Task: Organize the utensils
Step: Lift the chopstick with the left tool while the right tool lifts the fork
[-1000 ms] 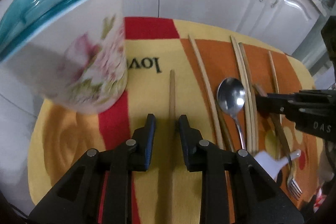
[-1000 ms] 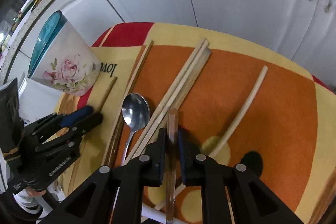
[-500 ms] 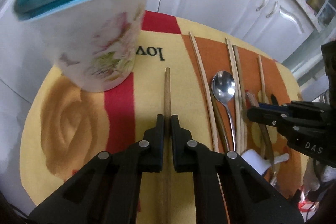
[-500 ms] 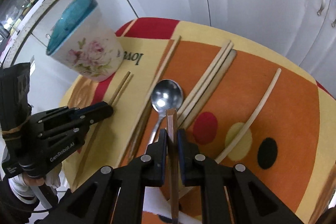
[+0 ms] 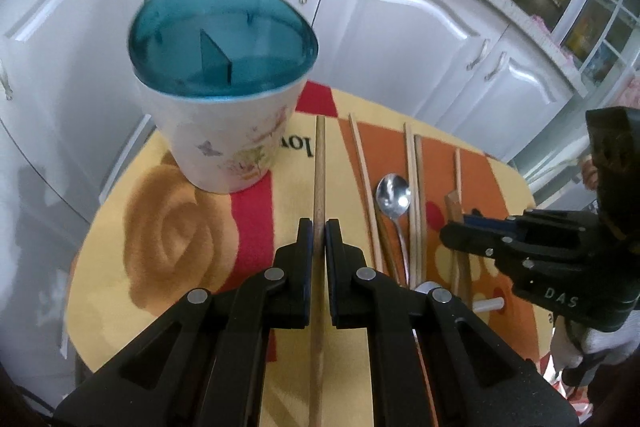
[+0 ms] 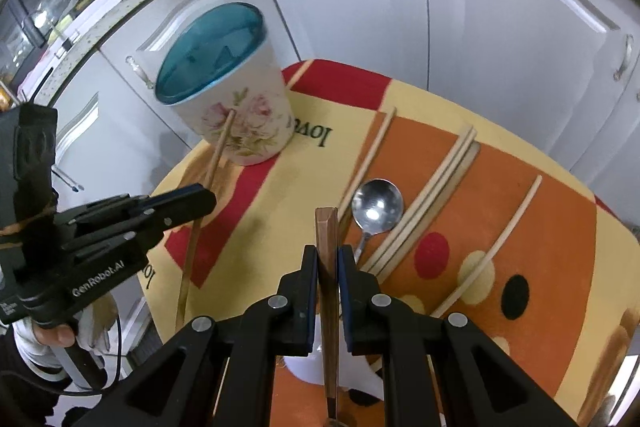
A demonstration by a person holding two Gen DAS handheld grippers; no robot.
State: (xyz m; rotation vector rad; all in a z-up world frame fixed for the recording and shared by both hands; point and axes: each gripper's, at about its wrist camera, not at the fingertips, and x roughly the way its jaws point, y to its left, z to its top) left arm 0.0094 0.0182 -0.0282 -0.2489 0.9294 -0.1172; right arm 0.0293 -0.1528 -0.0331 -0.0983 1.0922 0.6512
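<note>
A white floral utensil holder [image 5: 224, 143] with a teal divided inside [image 6: 210, 53] stands at the table's far left. My left gripper [image 5: 319, 227] is shut on a wooden chopstick [image 5: 319, 163] and holds it lifted, tip near the holder's side; both also show in the right wrist view, the gripper [image 6: 200, 201] and the chopstick [image 6: 218, 147]. My right gripper [image 6: 328, 255] is shut on a dark brown utensil handle [image 6: 326, 227], raised above the table. A metal spoon [image 6: 376, 207] and several chopsticks [image 6: 432, 187] lie on the mat.
The round table has a yellow, red and orange cloth [image 6: 540, 227]. A white utensil [image 6: 304, 367] lies under my right gripper. White cabinet doors [image 5: 400, 27] stand behind the table. The table edge [image 5: 84, 251] drops off at the left.
Both grippers have risen with their utensils. The left one has lifted its chopstick off the cloth and now sees into the holder from above.
</note>
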